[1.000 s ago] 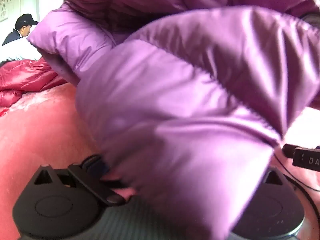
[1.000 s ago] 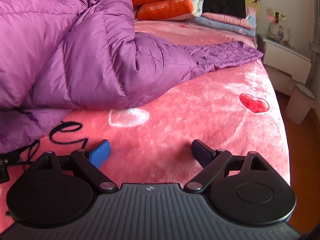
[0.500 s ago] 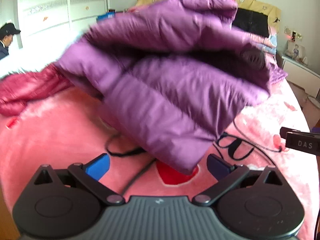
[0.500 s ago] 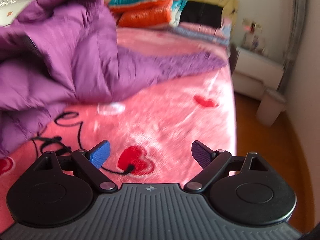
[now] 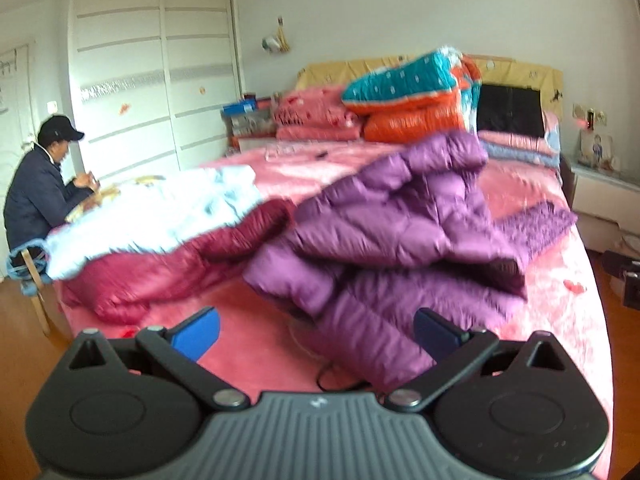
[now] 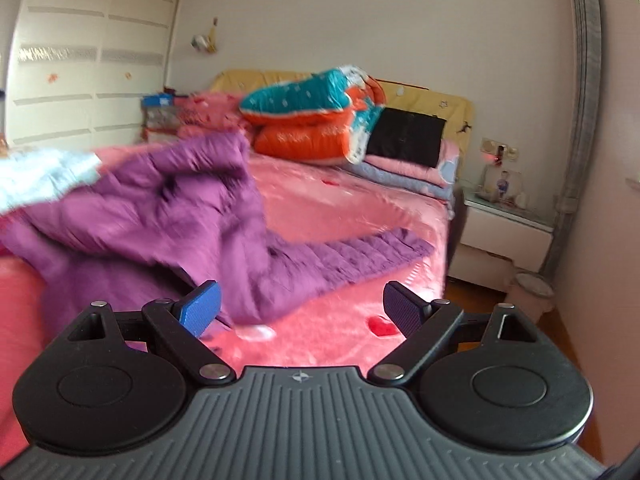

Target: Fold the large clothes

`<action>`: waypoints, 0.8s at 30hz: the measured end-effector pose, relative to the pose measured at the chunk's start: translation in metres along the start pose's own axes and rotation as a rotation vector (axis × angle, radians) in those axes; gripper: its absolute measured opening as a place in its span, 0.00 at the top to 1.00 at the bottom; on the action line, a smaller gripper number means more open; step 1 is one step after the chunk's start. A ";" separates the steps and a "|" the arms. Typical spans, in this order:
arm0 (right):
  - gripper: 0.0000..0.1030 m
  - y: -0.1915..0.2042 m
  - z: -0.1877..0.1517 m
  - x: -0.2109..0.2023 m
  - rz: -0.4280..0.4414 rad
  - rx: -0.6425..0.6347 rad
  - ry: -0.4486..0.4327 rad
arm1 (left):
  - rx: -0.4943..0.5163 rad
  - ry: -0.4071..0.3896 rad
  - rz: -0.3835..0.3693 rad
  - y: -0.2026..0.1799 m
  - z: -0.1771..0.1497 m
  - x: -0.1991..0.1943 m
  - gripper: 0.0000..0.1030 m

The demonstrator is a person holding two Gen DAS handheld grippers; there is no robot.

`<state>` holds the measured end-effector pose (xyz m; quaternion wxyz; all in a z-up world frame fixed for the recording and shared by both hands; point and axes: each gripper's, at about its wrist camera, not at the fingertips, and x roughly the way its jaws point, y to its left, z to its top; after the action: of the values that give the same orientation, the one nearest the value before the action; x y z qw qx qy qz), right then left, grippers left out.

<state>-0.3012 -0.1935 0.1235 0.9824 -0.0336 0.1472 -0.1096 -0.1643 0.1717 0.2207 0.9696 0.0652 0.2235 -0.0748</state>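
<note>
Both claws are wide apart and empty here. The left gripper fills the bottom of its frame, blue pads spread with nothing between them. Just above it, centre frame, the purple down jacket lies heaped in loose folds on the pink bedspread, one quilted end reaching down between the spread fingers without being pinched. To the jacket's left sits a dark red quilted garment, with a white cover lying over it. At the far left edge a person in a dark cap sits on a chair.

In the right wrist view, the right gripper has its jaws parted too, gripping nothing. The purple jacket sprawls across the left half of the frame, blurred, a flat quilted part stretching toward the right over the bedspread. Upper centre, a teal and orange folded quilt is piled against the headboard.
</note>
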 end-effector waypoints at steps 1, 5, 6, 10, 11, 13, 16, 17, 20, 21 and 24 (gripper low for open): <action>0.00 0.002 0.006 -0.007 0.016 0.002 -0.001 | 0.001 -0.012 0.010 -0.013 0.011 -0.001 0.01; 0.00 0.009 0.022 -0.034 0.058 0.006 -0.017 | -0.001 -0.055 0.044 -0.020 0.031 -0.017 0.01; 0.00 0.012 0.027 -0.042 0.070 0.009 -0.023 | -0.002 -0.066 0.052 -0.017 0.034 -0.022 0.01; 0.00 0.014 0.042 -0.051 0.113 0.028 -0.032 | -0.016 -0.098 0.074 -0.006 0.044 -0.034 0.01; 0.00 0.017 0.045 -0.055 0.122 0.030 -0.035 | -0.021 -0.108 0.082 -0.002 0.046 -0.039 0.01; 0.00 0.023 0.052 -0.064 0.133 0.030 -0.042 | -0.031 -0.124 0.093 0.004 0.049 -0.045 0.01; 0.00 0.030 0.058 -0.074 0.155 0.026 -0.048 | -0.036 -0.147 0.109 0.012 0.051 -0.053 0.01; 0.00 0.032 0.061 -0.077 0.158 0.022 -0.049 | -0.035 -0.153 0.114 0.014 0.051 -0.056 0.01; 0.00 0.038 0.068 -0.081 0.174 0.008 -0.053 | -0.032 -0.173 0.124 0.022 0.052 -0.063 0.01; 0.00 0.040 0.068 -0.084 0.182 0.004 -0.054 | -0.029 -0.178 0.127 0.023 0.052 -0.065 0.01; 0.00 0.041 0.076 -0.090 0.210 -0.006 -0.059 | -0.037 -0.193 0.121 0.029 0.053 -0.073 0.01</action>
<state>-0.3546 -0.1304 0.2171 0.9923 -0.0242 0.1215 -0.0047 -0.2013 0.2004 0.3027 0.9905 0.0529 0.1260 -0.0179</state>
